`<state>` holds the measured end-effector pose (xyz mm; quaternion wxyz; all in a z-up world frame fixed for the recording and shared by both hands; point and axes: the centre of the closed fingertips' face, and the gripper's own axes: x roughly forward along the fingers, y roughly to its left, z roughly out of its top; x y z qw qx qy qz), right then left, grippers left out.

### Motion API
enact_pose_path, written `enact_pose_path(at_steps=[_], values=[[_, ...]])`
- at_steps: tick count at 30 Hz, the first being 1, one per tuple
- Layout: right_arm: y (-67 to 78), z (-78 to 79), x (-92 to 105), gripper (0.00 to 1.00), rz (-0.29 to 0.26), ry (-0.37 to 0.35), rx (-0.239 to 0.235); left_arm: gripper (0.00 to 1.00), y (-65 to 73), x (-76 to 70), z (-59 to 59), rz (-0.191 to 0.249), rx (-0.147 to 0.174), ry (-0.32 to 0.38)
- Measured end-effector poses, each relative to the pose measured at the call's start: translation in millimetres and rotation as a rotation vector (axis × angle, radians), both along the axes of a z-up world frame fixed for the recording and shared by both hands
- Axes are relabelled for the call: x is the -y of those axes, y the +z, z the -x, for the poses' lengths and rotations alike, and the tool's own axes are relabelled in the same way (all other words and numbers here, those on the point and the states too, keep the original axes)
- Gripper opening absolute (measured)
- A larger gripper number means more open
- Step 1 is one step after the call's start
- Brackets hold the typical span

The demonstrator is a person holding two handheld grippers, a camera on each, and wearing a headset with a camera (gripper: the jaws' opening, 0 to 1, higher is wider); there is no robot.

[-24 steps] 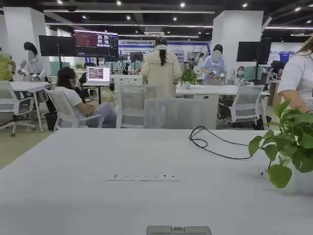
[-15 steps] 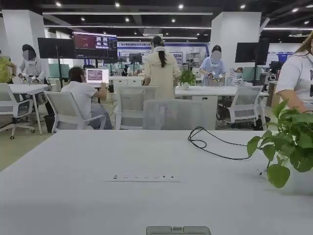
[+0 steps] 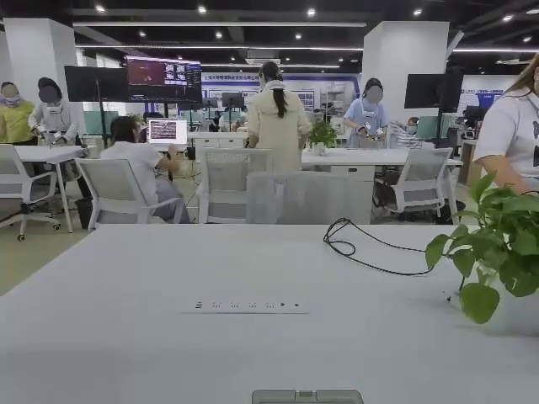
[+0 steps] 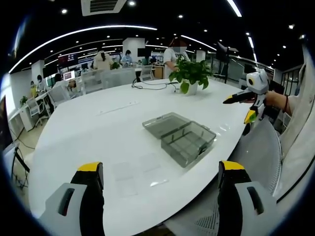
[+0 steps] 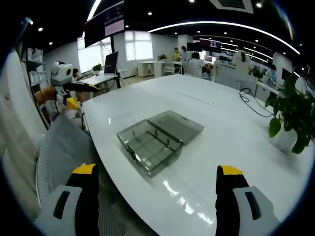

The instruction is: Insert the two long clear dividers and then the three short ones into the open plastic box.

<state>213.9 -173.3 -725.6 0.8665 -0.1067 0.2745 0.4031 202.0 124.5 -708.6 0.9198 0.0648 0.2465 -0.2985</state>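
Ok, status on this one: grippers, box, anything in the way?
Left hand-held gripper open, right hand-held gripper open, both empty. Plastic box open on table. Nothing in the way.

Open-plan office: rows of white desks [image 3: 354, 156], mesh chairs [image 3: 109, 181], wall monitors [image 3: 164, 71].

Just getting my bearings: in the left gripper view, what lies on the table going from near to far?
The clear dividers lying flat, then the open plastic box, then the potted plant.
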Motion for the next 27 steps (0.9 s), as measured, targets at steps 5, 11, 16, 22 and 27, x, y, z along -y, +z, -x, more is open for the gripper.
enact_pose_path(at_steps=[5,11,16,22,27], values=[[1.7,-0.7,2.1,1.0,0.01,0.001,0.007,0.99,1.8,3.1,1.1,0.0,0.001,-0.003],[3.0,-1.8,1.6,1.0,0.005,0.002,0.01,0.99,3.6,6.3,2.0,-0.003,0.002,-0.005],[3.8,-2.0,1.4,1.0,0.005,0.0,0.013,0.99,5.9,9.4,4.1,0.0,0.001,-0.007],[5.2,-3.3,0.1,1.0,-0.001,0.003,0.015,0.99,5.8,10.5,4.8,-0.001,-0.004,-0.011],[5.5,-4.8,-1.1,1.0,-0.002,0.005,0.013,0.94,4.7,7.7,2.1,-0.015,-0.009,-0.002]])
